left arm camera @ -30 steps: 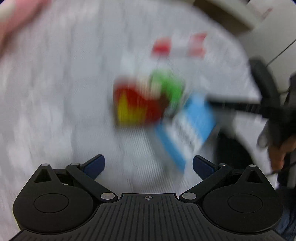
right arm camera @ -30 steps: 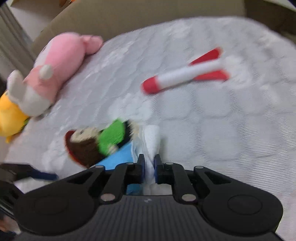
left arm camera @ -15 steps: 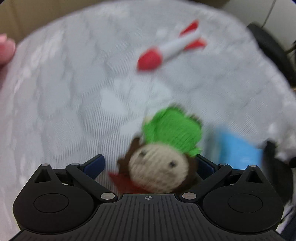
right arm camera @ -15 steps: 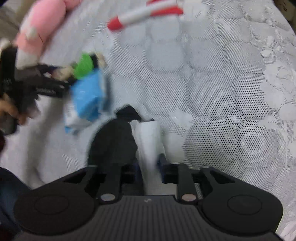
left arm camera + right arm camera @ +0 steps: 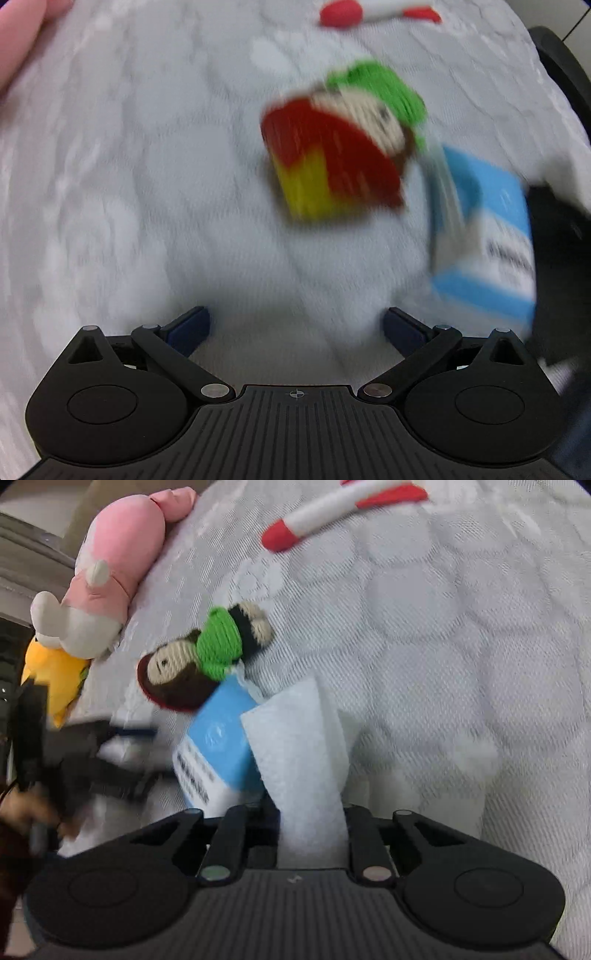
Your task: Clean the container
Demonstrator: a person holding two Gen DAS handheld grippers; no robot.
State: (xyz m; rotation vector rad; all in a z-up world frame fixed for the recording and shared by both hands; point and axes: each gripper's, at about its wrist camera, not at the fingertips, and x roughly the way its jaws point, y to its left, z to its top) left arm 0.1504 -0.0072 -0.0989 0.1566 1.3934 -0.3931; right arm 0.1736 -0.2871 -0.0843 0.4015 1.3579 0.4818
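Knitted doll [image 5: 199, 664]: one; blue packet [image 5: 221, 746]: one; rocket toy [image 5: 332, 513]: one.

Bright toys on a pale quilted cover

Knitted doll [image 5: 199, 661]: green top, brown hair, red-and-yellow skirt. Blue-and-white packet [image 5: 218, 753] at its 5 o'clock; red-tipped white rocket [image 5: 332, 513] at 1; pink-and-white plush [image 5: 110, 561] at 11. Grey-white bedcover [image 5: 461, 646], hexagon stitching.
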